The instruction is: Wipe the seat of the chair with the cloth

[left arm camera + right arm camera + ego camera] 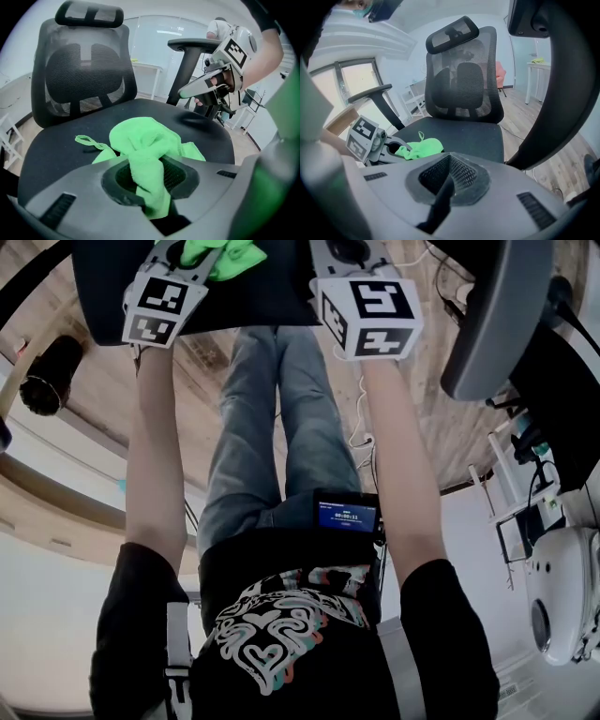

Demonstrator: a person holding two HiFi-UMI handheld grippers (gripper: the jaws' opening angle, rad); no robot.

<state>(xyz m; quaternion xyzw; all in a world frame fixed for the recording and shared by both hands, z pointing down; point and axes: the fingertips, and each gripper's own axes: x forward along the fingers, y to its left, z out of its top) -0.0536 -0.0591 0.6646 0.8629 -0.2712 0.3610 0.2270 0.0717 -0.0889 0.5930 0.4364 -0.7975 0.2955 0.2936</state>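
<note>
While the person is standing at the front edge of the chair seat (56,154), the left gripper (150,176) is clenching the green cloth (145,140). A fold of it is running down between the two pads, and the rest is bunching out ahead of the jaws. The cloth is lying on the black seat, close to the front edge and toward the person's left side. Its small hanging loop is trailing flat on the fabric toward the left edge.

The right gripper (445,183) is keeping its jaws pressed together with nothing between them. In the left gripper view it is hovering by the seat's right edge, near the post of the armrest (194,44), and is casting a dark shadow on the seat below. It is staying well apart from the cloth.

The mesh backrest (79,75) is rising from the seat's far edge, with the headrest (89,14) sitting on top of it. In the head view both bare forearms are reaching forward over the seat's front edge. The person is wearing blue jeans (272,427) and a black printed shirt (281,634), and is standing on a wooden floor (94,418).
</note>
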